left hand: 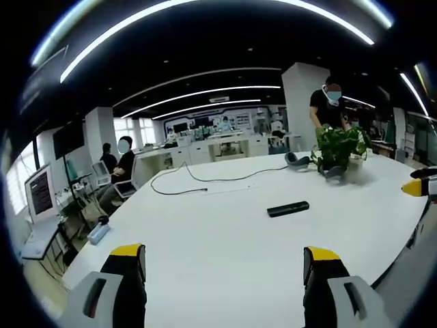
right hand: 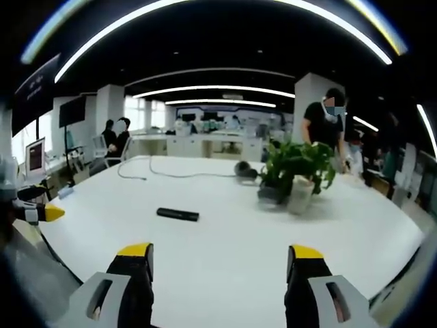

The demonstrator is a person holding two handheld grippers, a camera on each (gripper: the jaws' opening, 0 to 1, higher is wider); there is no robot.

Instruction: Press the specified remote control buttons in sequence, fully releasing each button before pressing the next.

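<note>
Lying flat on the white desk, the black remote control sits well ahead of the left gripper, toward the right of the left gripper view, untouched by anything. The left gripper's jaws stand wide apart, released, with nothing between their yellow tips. In the right gripper view the same remote control lies left of centre, apart from the right gripper, whose jaws are likewise spread and empty above the desk. A potted plant stands farther back on the desk, beyond the remote; in the right gripper view the potted plant is to the right of the remote and well apart from it. A black cable trails across the far part of the desk. A dark headset-like object rests beside the plant. A person in a black shirt stands behind the plant. Seated persons occupy the far left, near a monitor. The right gripper's yellow tip enters the left gripper view at the right edge.
</note>
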